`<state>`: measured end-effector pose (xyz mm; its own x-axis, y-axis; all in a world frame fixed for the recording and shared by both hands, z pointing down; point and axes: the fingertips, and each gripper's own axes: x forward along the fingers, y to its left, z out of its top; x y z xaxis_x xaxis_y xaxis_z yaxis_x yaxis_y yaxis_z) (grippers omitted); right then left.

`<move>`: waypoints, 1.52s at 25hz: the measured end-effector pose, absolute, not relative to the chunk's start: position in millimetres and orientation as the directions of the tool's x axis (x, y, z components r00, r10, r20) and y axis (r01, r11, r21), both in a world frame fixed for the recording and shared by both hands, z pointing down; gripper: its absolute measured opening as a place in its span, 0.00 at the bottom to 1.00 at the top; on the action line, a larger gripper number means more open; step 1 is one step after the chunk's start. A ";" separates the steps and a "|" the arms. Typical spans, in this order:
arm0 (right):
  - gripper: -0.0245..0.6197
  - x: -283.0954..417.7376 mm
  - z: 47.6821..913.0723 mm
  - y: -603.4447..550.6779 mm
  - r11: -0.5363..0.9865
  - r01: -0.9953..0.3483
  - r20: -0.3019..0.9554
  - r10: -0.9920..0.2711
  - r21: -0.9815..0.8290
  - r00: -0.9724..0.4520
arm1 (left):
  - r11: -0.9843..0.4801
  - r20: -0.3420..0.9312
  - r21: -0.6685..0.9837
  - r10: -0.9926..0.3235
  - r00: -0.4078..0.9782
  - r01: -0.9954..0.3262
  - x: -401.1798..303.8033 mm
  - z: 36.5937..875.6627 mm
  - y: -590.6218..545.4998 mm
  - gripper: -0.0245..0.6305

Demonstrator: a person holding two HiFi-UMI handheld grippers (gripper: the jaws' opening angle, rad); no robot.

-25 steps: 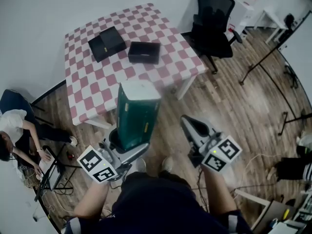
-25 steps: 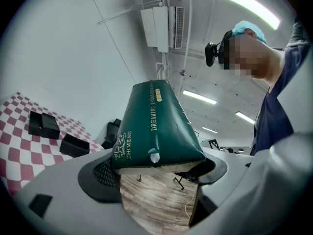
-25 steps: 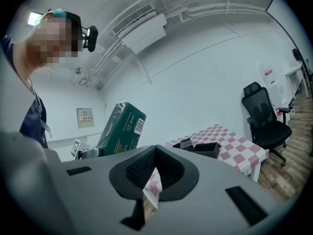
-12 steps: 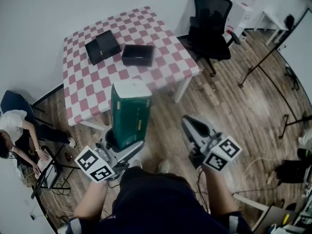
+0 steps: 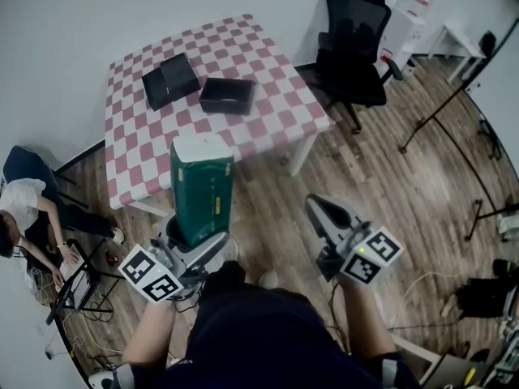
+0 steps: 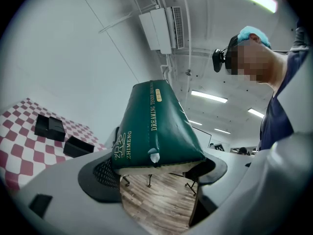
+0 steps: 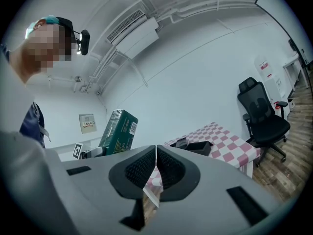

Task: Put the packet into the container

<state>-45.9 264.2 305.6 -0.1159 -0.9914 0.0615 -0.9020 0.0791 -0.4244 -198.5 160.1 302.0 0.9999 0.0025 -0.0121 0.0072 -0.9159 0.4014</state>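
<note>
A tall dark green packet (image 5: 199, 186) with a white top stands upright in my left gripper (image 5: 193, 240), which is shut on its lower end. In the left gripper view the packet (image 6: 155, 131) fills the space between the jaws. An open black container (image 5: 226, 95) rests on the red-and-white checkered table (image 5: 268, 120), with its black lid (image 5: 170, 80) beside it to the left. My right gripper (image 5: 323, 215) is shut with nothing in it, held over the wooden floor short of the table; its pads (image 7: 139, 169) meet.
A black office chair (image 5: 355, 43) stands right of the table. A person (image 5: 24, 209) sits low at the left by a stand with cables. Tripod legs (image 5: 454, 96) cross the floor at the right. White walls lie behind the table.
The packet and my left gripper have shifted left and slightly down in the head view. The table sits a little higher in the picture. My right gripper has hardly moved.
</note>
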 end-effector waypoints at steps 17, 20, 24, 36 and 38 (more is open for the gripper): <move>0.07 21.2 343.6 101.6 0.001 -0.898 0.129 -0.989 -0.440 -0.065 | -0.907 0.004 0.414 0.084 0.996 0.075 -112.7 329.9 -8.8 0.71; 0.07 33.4 347.1 59.5 -0.021 -0.898 0.145 -0.988 -0.439 -0.048 | -0.899 0.011 0.431 0.097 0.995 0.083 -100.6 336.3 -54.8 0.71; 0.07 48.4 350.6 12.6 -0.066 -0.895 0.173 -0.985 -0.441 -0.012 | -0.892 0.027 0.440 0.132 0.991 0.107 -86.6 342.5 -107.2 0.71; 0.07 81.9 348.2 -70.4 -0.154 -0.887 0.196 -0.978 -0.436 0.073 | -0.883 0.069 0.443 0.204 0.977 0.153 -49.8 356.8 -211.0 0.71; 0.07 86.2 348.6 -73.1 -0.166 -0.882 0.199 -0.976 -0.441 0.084 | -0.886 0.087 0.437 0.210 0.974 0.152 -43.1 361.9 -220.1 0.71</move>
<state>86.2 -73.1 348.6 0.0837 -0.9764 0.1993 -0.8820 -0.1656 -0.4411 -43.1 -220.1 361.9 0.9738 0.2103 0.0870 0.1523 -0.8863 0.4373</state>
